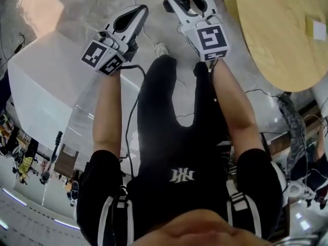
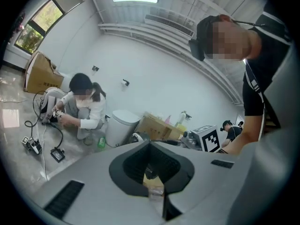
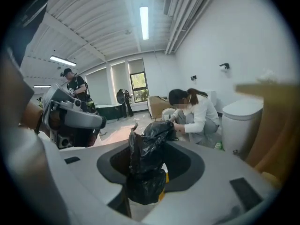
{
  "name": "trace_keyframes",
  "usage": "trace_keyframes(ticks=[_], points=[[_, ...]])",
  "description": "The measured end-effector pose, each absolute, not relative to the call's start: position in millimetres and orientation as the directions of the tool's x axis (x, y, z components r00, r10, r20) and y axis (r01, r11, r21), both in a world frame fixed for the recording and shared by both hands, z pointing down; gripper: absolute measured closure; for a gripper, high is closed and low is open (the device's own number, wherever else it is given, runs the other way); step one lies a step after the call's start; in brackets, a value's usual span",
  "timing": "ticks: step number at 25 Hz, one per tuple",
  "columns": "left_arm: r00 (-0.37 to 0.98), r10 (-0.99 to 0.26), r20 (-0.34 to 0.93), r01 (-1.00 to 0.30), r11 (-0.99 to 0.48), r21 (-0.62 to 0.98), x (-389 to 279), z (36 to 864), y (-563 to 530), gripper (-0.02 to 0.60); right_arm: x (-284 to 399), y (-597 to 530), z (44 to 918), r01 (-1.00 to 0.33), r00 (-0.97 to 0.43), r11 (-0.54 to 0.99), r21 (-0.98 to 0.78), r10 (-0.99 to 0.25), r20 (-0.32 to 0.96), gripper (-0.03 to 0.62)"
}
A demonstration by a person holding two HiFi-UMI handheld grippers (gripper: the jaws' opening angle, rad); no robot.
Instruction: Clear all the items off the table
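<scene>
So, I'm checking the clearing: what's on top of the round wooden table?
One flat white item lies on the wooden table, at the picture's right edge. The tabletop beyond the frame can't be seen.

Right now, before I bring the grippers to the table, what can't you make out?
- Wooden table: the head view's right edge cuts it off; the rest of its top is unseen.
- White item on it: cropped, too small to identify.
- Black bag in the right gripper: it covers the jaw tips in the right gripper view; contents unseen.
</scene>
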State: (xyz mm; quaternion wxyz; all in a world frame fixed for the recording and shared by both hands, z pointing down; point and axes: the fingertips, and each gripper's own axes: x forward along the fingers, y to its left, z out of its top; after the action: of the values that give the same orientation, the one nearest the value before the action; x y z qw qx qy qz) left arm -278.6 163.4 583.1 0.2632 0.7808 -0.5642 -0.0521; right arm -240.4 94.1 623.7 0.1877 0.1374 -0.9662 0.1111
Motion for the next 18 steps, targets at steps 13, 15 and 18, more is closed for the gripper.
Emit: trace_keyframes(ticks=[13, 15, 18], points=[[0.418, -0.877, 0.236, -0.853, -0.289, 0.435, -274.2, 742.8, 160.4, 0.569, -234.9, 51.2, 820.2, -0.364, -0.829, 0.928, -0.080, -0.284, 0.482, 0.425], [0.428, -0.870, 0.246, -0.850, -0.294, 0.437, -265.2, 775.8, 146.8, 0.569, -227.4, 34.7, 857.1, -0.360, -0.821, 0.930, -0.076, -0.277, 0.499, 0.425], [0.445, -0.860, 0.251, -0.845, -0.311, 0.435, -253.0, 811.8, 118.3, 0.569, -214.9, 4.9, 896.8, -0.358, -0.811, 0.931, -0.070, -0.273, 0.517, 0.425]])
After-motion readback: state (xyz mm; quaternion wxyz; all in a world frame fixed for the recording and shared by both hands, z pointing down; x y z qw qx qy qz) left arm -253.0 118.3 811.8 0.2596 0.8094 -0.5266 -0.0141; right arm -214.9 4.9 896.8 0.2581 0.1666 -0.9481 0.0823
